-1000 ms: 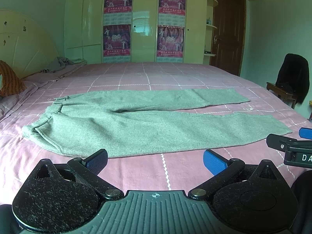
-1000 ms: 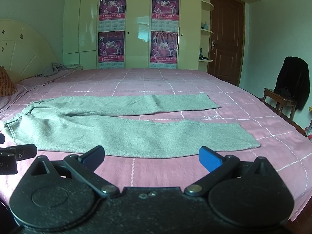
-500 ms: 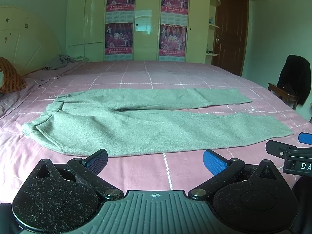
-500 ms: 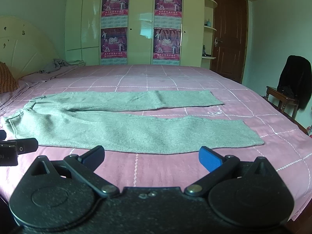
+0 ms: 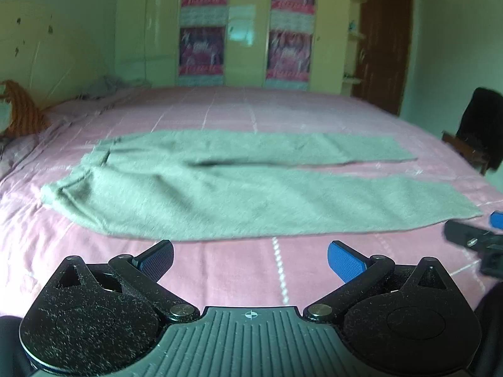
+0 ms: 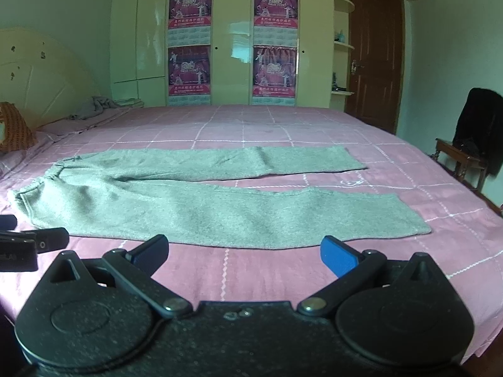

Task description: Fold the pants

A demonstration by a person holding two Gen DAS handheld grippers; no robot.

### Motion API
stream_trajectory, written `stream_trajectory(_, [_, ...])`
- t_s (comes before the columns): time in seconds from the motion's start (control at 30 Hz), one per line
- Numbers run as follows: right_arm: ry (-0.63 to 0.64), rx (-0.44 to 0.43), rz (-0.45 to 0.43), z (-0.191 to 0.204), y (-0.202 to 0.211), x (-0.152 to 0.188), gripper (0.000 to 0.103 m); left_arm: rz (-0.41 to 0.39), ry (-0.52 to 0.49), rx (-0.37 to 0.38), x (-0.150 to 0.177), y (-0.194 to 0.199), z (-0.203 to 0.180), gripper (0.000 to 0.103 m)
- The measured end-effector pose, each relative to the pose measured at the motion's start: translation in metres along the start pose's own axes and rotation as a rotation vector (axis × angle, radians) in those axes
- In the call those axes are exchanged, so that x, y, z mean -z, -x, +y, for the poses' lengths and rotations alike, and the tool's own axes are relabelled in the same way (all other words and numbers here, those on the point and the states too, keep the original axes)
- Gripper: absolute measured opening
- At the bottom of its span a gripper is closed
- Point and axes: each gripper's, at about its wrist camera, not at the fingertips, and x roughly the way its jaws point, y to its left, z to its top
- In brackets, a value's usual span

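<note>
Pink bed point(image 6: 408, 163), flat pants point(image 6: 204, 207)

The pants point(image 6: 195, 201) are lying flat on the bed point(image 6: 408, 188), just ahead of the right gripper point(image 6: 243, 251), waistband off to its left, legs running right. The left gripper point(image 6: 28, 245) is sitting at its left, wardrobe point(image 6: 232, 40) standing far beyond.

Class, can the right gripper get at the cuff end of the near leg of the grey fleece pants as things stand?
Probably yes: the right gripper is open, and only bare pink checked bedsheet lies between it and the near-leg cuff of the grey fleece pants.
</note>
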Motion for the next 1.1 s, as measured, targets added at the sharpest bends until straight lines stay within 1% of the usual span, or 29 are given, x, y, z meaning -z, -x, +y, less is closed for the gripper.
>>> stream_trajectory(0.03, [-0.003,-0.014,-0.004,-0.001,0.000,-0.001,0.103,0.011,0.015,0.006,-0.002,-0.005,0.003,0.103])
stream_trajectory(0.1, [-0.012,-0.047,-0.009,-0.005,-0.004,-0.005,0.103,0.026,0.043,0.053,-0.009,-0.016,0.009,0.103])
stream_trajectory(0.2, [0.039,-0.100,-0.010,-0.008,-0.023,-0.021,0.103,0.015,0.082,0.055,-0.033,-0.040,0.014,0.103])
stream_trajectory(0.23, [0.064,-0.114,-0.013,-0.008,-0.031,-0.029,0.103,0.014,0.117,0.040,-0.043,-0.051,0.015,0.103])
stream_trajectory(0.27, [0.081,-0.138,-0.016,-0.009,-0.040,-0.039,0.103,0.018,0.182,0.031,-0.056,-0.064,0.019,0.103])
stream_trajectory(0.3, [0.093,-0.161,-0.023,-0.010,-0.049,-0.049,0.103,0.013,0.229,0.043,-0.069,-0.078,0.023,0.103])
stream_trajectory(0.33, [0.101,-0.176,-0.028,-0.011,-0.060,-0.062,0.102,0.011,0.253,0.063,-0.083,-0.094,0.026,0.103])
stream_trajectory(0.4, [0.104,-0.204,-0.033,-0.011,-0.084,-0.087,0.101,-0.002,0.254,0.076,-0.115,-0.126,0.029,0.103])
stream_trajectory(0.47, [0.084,-0.253,-0.038,-0.012,-0.112,-0.111,0.101,-0.024,0.239,0.092,-0.145,-0.160,0.043,0.103])
stream_trajectory(0.53, [0.079,-0.273,-0.031,-0.011,-0.145,-0.133,0.099,-0.025,0.230,0.052,-0.170,-0.198,0.069,0.103])
stream_trajectory(0.57, [0.080,-0.279,-0.025,-0.011,-0.163,-0.144,0.095,-0.013,0.236,0.023,-0.181,-0.219,0.087,0.103])
stream_trajectory(0.63, [0.063,-0.284,0.006,-0.011,-0.202,-0.162,0.093,0.032,0.266,-0.051,-0.198,-0.263,0.127,0.102])
stream_trajectory(0.67, [0.058,-0.289,0.027,-0.010,-0.221,-0.168,0.088,0.061,0.281,-0.098,-0.204,-0.284,0.147,0.102])
stream_trajectory(0.7, [0.060,-0.291,0.042,-0.008,-0.241,-0.174,0.083,0.074,0.277,-0.150,-0.209,-0.303,0.167,0.091])
stream_trajectory(0.73, [0.066,-0.294,0.057,-0.008,-0.261,-0.181,0.082,0.089,0.257,-0.189,-0.212,-0.318,0.185,0.068])
stream_trajectory(0.77, [0.073,-0.305,0.079,-0.009,-0.281,-0.184,0.076,0.125,0.237,-0.220,-0.214,-0.335,0.202,0.061])
stream_trajectory(0.8, [0.081,-0.315,0.103,-0.008,-0.300,-0.188,0.066,0.156,0.231,-0.247,-0.214,-0.348,0.220,0.059])
stream_trajectory(0.83, [0.099,-0.322,0.121,-0.006,-0.319,-0.191,0.061,0.173,0.230,-0.279,-0.214,-0.357,0.238,0.059])
stream_trajectory(0.87, [0.116,-0.331,0.139,-0.002,-0.334,-0.193,0.050,0.177,0.215,-0.321,-0.214,-0.364,0.253,0.059])
stream_trajectory(0.9, [0.130,-0.341,0.154,0.001,-0.349,-0.195,0.047,0.170,0.201,-0.358,-0.213,-0.368,0.270,0.059])
stream_trajectory(0.93, [0.145,-0.354,0.164,0.005,-0.363,-0.196,0.047,0.172,0.198,-0.370,-0.213,-0.372,0.283,0.059])
stream_trajectory(0.97, [0.165,-0.364,0.169,0.010,-0.375,-0.198,0.047,0.185,0.196,-0.359,-0.212,-0.379,0.298,0.059])
stream_trajectory(1.0, [0.188,-0.370,0.176,0.013,-0.387,-0.199,0.048,0.211,0.194,-0.328,-0.211,-0.386,0.311,0.059])
stream_trajectory(1.03, [0.212,-0.375,0.185,0.017,-0.399,-0.199,0.049,0.254,0.179,-0.293,-0.209,-0.396,0.322,0.059])
stream_trajectory(1.1, [0.259,-0.392,0.208,0.025,-0.424,-0.200,0.049,0.296,0.128,-0.263,-0.205,-0.414,0.335,0.059])
